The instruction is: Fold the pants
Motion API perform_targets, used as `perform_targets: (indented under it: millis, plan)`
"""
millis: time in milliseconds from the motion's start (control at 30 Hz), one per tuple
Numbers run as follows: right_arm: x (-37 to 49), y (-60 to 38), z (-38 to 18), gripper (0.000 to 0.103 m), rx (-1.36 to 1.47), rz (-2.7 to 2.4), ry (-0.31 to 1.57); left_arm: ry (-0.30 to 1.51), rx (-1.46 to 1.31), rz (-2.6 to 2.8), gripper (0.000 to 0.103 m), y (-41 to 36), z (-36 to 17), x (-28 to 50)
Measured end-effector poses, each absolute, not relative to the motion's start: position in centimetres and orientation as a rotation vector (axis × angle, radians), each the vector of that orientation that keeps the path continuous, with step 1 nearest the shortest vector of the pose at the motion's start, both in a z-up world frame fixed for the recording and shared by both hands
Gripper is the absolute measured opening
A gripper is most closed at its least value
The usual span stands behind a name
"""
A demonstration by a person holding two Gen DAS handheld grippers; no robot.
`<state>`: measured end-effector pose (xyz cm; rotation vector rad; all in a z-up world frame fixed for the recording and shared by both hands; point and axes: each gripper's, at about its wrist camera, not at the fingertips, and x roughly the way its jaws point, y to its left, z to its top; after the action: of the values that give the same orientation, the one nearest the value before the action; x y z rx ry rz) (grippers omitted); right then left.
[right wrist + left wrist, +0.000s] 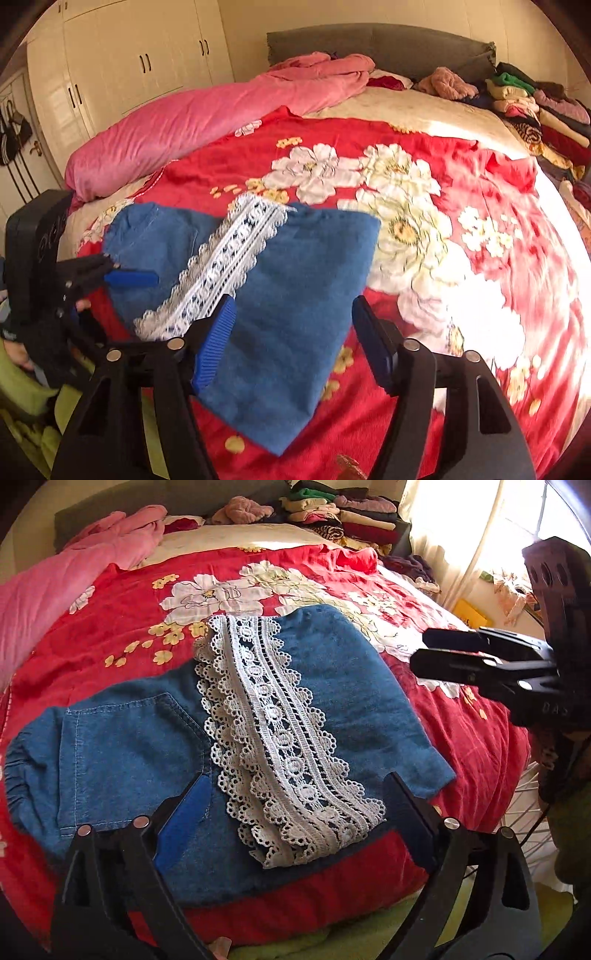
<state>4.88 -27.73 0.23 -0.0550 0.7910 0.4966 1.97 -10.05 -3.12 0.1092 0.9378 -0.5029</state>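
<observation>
Blue denim pants (129, 746) with a white lace strip (273, 731) lie folded flat on the red floral bedspread (122, 602). They also show in the right wrist view (295, 295), with the lace (218, 273) running across them. My left gripper (295, 805) is open and empty, hovering over the near edge of the pants; it shows at the left of the right wrist view (129, 277). My right gripper (291, 336) is open and empty above the pants' right part. In the left wrist view it (421, 650) hovers above the bedspread right of the pants.
A pink quilt (207, 122) lies along the far left of the bed. Stacks of folded clothes (535, 107) sit at the head by the grey headboard (388, 44). White wardrobes (122, 66) stand beyond. A bright window with a curtain (461, 528) is at the right.
</observation>
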Motion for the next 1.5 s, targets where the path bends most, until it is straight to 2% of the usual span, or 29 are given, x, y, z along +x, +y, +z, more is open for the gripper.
perform_targets:
  millis: [167,233,367,567,667,900,967,1100,1167,1500]
  plan:
    - [8.6,-26.7,0.4,0.067,-0.074,0.487,0.789,0.926,0.132,-0.534,0.087,-11.1,-3.3,1.3]
    - [10.0,-26.1,0.1,0.067,-0.074,0.497,0.801,0.938,0.152,-0.542,0.079,-11.6,-3.6,1.1]
    - [12.9,-24.6,-1.1,0.067,-0.095,0.514,0.846,1.021,0.187,-0.517,0.079,-12.1,-5.8,1.7]
    - [16.8,-24.4,-5.7,0.067,-0.083,0.473,0.986,1.027,0.171,-0.521,0.08,-11.7,-5.8,1.9]
    - [17.3,-25.0,-6.3,0.067,-0.027,0.48,0.992,1.024,0.164,-0.526,0.08,-11.6,-5.8,1.9]
    - [15.6,-25.8,-2.8,0.068,0.053,0.527,0.919,0.979,0.115,-0.518,0.082,-10.4,-3.9,1.7]
    - [15.0,-25.9,-1.5,0.08,0.058,0.529,0.881,0.954,0.092,-0.496,0.088,-9.5,-3.0,1.7]
    - [14.2,-25.5,0.7,0.08,0.047,0.542,0.833,0.916,0.057,-0.434,0.093,-7.6,-1.6,1.7]
    - [13.9,-25.0,1.5,0.092,0.041,0.549,0.815,0.903,0.038,-0.401,0.093,-6.5,-1.1,1.7]
    - [12.6,-21.7,4.3,0.093,-0.015,0.589,0.768,0.866,0.022,-0.318,0.093,-3.5,0.5,1.4]
